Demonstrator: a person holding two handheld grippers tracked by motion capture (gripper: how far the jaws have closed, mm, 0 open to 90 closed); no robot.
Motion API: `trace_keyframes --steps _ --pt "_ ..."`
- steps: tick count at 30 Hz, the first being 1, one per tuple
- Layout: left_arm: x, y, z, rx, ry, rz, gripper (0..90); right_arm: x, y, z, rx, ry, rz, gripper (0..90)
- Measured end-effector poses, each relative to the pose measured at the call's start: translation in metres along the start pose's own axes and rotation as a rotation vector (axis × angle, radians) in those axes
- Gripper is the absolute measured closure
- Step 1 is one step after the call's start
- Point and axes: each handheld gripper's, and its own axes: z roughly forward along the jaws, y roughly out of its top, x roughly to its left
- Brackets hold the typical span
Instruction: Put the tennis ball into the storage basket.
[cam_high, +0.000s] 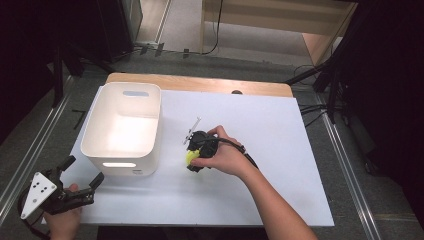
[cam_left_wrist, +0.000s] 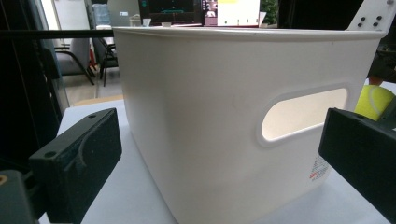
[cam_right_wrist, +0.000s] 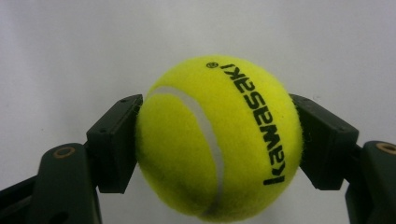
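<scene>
A: The left gripper (cam_high: 82, 172) is sitting at the table's near left corner, jaws spread wide, gripping nothing, facing the white bin (cam_high: 122, 129).

B: And the right gripper (cam_high: 194, 158)?

A: It's clamping a yellow tennis ball (cam_right_wrist: 218, 138) just right of the bin; from above, the hand (cam_high: 225, 155) is hiding most of it.

White bin (cam_left_wrist: 201, 130) between parted jaws
</scene>
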Motion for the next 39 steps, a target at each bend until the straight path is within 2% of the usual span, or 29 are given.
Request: trace_keyframes --steps 7,8,16,19,23,39 --pt "0.0 0.0 0.0 0.001 0.0 0.001 0.0 0.0 0.003 -0.005 -0.002 0.006 -0.025 23.2" --pt "0.0 0.0 0.0 0.0 0.0 0.0 0.0 0.0 0.004 -0.006 0.002 0.005 -0.016 23.2" --pt "0.0 0.0 0.0 0.001 0.0 0.001 0.0 0.0 0.008 -0.013 0.005 0.006 -0.031 23.2" --pt "0.0 0.0 0.0 0.001 0.0 0.001 0.0 -0.001 0.011 -0.017 -0.001 0.002 -0.049 23.2" --pt "0.0 0.0 0.0 -0.001 -0.001 -0.001 0.0 0.0 0.015 -0.023 -0.003 0.002 -0.036 23.2" --pt "0.0 0.0 0.0 0.0 0.0 0.001 0.0 0.001 0.029 -0.042 -0.013 -0.001 -0.061 23.2"
